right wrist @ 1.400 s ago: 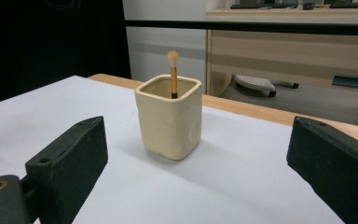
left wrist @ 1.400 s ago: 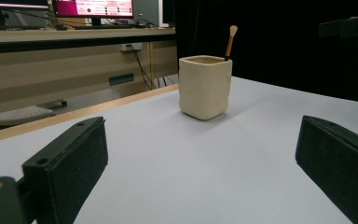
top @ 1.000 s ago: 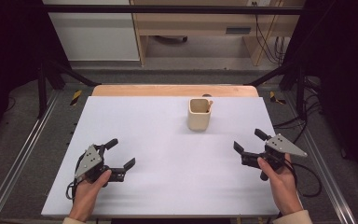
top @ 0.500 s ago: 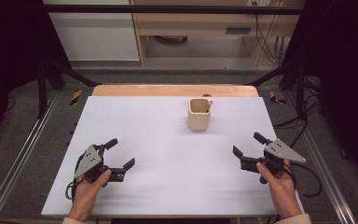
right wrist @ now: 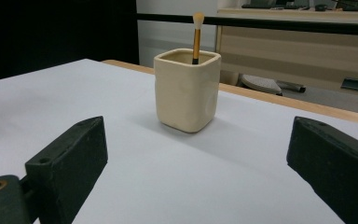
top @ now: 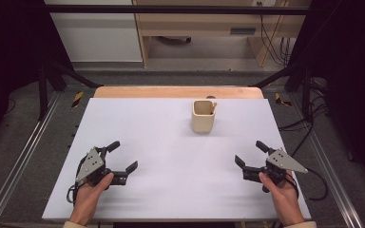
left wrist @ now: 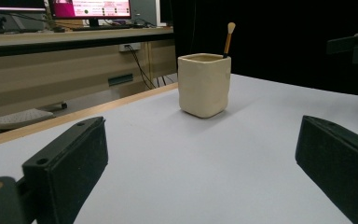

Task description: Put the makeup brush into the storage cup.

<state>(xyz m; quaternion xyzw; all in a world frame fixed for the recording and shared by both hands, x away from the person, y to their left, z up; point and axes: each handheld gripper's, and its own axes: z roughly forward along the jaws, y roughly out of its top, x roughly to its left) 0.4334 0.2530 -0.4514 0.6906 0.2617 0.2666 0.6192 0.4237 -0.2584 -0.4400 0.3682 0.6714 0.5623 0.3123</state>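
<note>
White sheeting covers the table (top: pixel 171 142), with a bare wooden strip along its far edge; beyond stand pale cabinets and, in the left gripper view, a lit monitor (left wrist: pixel 101 8) whose writing is too small to read. One cream, square-sided cup (top: pixel 203 116) stands upright toward the far middle of the table, holding one brush (right wrist: pixel 197 36) with a golden handle and pale tip. No label shows on the cup. Two grippers rest low near the front edge, well apart from the cup: the left gripper (top: pixel 122 158) and the right gripper (top: pixel 249 154), each with jaws spread wide and holding nothing.
</note>
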